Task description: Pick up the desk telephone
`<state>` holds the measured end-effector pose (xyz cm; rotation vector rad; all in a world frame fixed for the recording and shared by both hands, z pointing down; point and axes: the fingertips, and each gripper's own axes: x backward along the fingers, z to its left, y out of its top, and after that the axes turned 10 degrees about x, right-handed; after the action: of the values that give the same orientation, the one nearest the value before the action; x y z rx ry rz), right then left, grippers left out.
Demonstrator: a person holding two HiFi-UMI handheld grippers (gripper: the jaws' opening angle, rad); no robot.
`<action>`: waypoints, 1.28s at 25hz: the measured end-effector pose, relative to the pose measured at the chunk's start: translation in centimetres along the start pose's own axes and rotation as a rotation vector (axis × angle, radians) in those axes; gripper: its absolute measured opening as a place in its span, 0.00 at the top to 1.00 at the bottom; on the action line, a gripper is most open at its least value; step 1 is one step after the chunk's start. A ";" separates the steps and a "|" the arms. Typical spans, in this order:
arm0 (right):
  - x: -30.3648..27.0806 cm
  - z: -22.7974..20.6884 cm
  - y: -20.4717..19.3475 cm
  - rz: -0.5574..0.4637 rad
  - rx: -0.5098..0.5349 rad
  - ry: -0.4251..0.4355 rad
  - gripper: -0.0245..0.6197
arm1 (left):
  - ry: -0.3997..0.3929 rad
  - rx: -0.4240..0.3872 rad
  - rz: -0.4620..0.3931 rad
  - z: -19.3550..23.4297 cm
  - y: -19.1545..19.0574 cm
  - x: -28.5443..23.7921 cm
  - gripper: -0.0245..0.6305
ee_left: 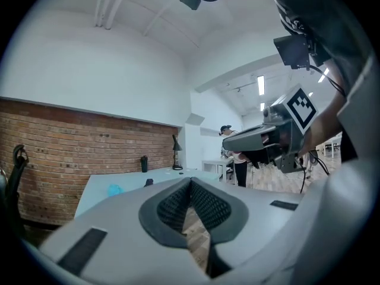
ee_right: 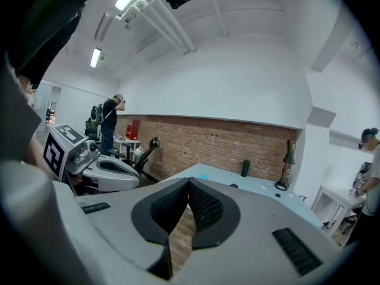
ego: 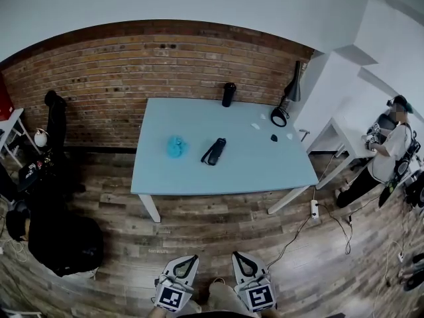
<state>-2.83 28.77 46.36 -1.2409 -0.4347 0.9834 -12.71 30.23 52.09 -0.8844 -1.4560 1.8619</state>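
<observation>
The desk telephone point(ego: 213, 151), a black elongated unit, lies near the middle of the pale blue table point(ego: 265, 171). Both grippers hang low at the bottom of the head view, over the wooden floor and well short of the table's near edge. My left gripper point(ego: 193, 258) has its jaws together with nothing between them, as the left gripper view point(ee_left: 191, 180) also shows. My right gripper point(ego: 237, 255) is likewise shut and empty point(ee_right: 189, 180). Both point toward the table. From the left gripper view the telephone is a small dark shape point(ee_left: 148, 183) far off on the tabletop.
A crumpled blue thing point(ego: 175, 146) lies left of the telephone. A black bottle point(ego: 228, 94) and a desk lamp point(ego: 286, 103) stand at the table's back by the brick wall. Black bags point(ego: 63, 240) sit on the floor at left. A person point(ego: 387, 152) stands at right; a power strip point(ego: 315, 209) lies near the right table leg.
</observation>
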 end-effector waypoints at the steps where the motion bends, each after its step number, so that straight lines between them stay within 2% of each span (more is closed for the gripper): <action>1: -0.6 -0.6 -0.4 0.009 0.006 0.002 0.96 | 0.006 -0.018 -0.003 0.7 -0.2 -0.8 0.93; 5: -3.9 -3.3 -2.4 0.006 0.017 0.018 0.95 | 0.024 -0.037 0.045 1.8 -0.3 -4.8 0.93; 11: -8.9 -8.9 -3.2 -0.071 -0.057 0.064 0.96 | 0.018 -0.051 0.093 1.1 1.9 -12.0 0.93; 15: -10.7 -13.0 -4.3 -0.093 -0.122 0.094 0.96 | 0.056 -0.066 0.114 1.2 3.3 -16.8 0.93; 19: -12.5 -16.2 -6.9 -0.064 -0.203 0.120 0.96 | 0.105 0.022 0.113 1.8 4.1 -20.8 0.93; 23: -14.4 -17.4 -9.2 -0.052 -0.211 0.132 0.95 | 0.131 0.035 0.132 2.2 4.1 -21.9 0.93; 28: -17.5 -18.9 -9.4 -0.049 -0.242 0.133 0.96 | 0.154 0.045 0.144 4.8 3.9 -23.2 0.93; 32: -20.2 -19.3 -10.3 -0.006 -0.225 0.130 0.96 | 0.114 0.093 0.119 7.4 2.9 -25.3 0.93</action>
<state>4.63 1.11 54.29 -1.4966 -0.4555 0.8598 -3.83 5.32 53.92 -1.0340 -1.2626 1.9152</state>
